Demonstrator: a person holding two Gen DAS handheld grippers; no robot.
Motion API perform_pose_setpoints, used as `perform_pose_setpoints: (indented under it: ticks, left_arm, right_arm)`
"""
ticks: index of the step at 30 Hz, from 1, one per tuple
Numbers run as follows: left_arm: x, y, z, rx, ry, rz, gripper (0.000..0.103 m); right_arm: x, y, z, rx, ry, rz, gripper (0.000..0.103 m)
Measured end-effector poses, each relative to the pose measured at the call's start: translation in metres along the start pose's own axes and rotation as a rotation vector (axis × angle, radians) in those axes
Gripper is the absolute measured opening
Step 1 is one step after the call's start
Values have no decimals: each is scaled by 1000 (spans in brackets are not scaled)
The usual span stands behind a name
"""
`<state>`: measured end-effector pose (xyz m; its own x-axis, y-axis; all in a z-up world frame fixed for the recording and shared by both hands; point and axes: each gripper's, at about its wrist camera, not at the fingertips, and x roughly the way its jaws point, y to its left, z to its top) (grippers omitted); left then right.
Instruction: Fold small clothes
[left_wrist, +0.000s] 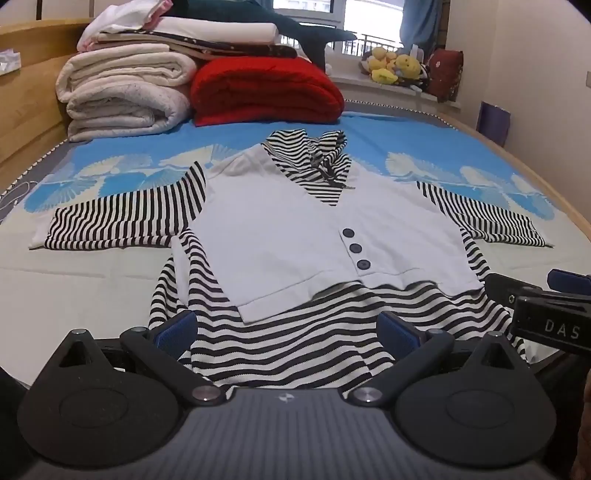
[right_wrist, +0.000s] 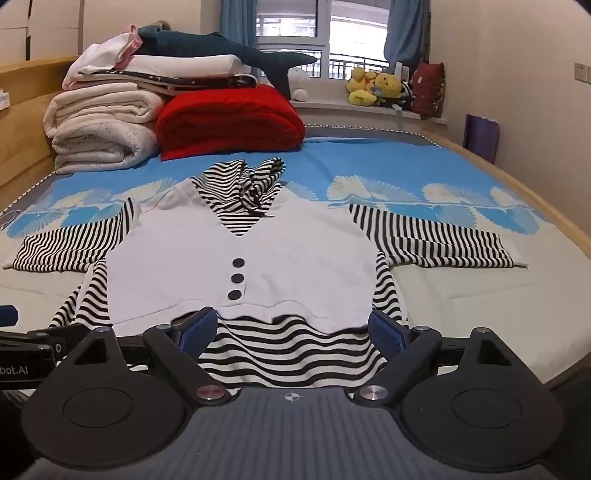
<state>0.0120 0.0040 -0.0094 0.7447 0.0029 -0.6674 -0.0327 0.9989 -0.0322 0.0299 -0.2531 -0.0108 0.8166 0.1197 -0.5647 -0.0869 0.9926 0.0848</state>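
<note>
A small garment (left_wrist: 295, 229) (right_wrist: 295, 254) lies flat, front up, on the bed: a white vest panel with three dark buttons over black-and-white stripes, striped sleeves spread left and right, striped hood at the far end. My left gripper (left_wrist: 286, 330) hovers open over the striped hem at the near left, its blue pads wide apart and gripping nothing. My right gripper (right_wrist: 291, 328) is open above the hem's right part, and nothing is pinched between its pads. The right gripper's side (left_wrist: 546, 314) shows at the left wrist view's right edge.
Folded white quilts (left_wrist: 122, 88) (right_wrist: 99, 122) and a red blanket (left_wrist: 266, 90) (right_wrist: 229, 118) are stacked at the bed's far end, with a dark plush shark on top. Wooden bed rails run along both sides. Plush toys (right_wrist: 373, 88) sit on the windowsill.
</note>
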Motion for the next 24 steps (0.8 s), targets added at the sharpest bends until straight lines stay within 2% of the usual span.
perform_pose_setpoints:
  ticks: [4,9,19,24]
  left_arm:
    - [1,2,-2,-28,-10,-13,103]
    - [-1,1,-4,-21,-44,3,103]
    - [-1,2,-3,-27,-59,41,103]
    - [4,5,-3,-38,-16,27,103]
  right_arm:
    - [0,5,-1,-25,-3,13,89]
    - [-1,9,-1,-39,-11,18,89]
    - [-2,11,-2,-40,-30,29,85]
    - [-1,15,-3,-58,-26,29,85]
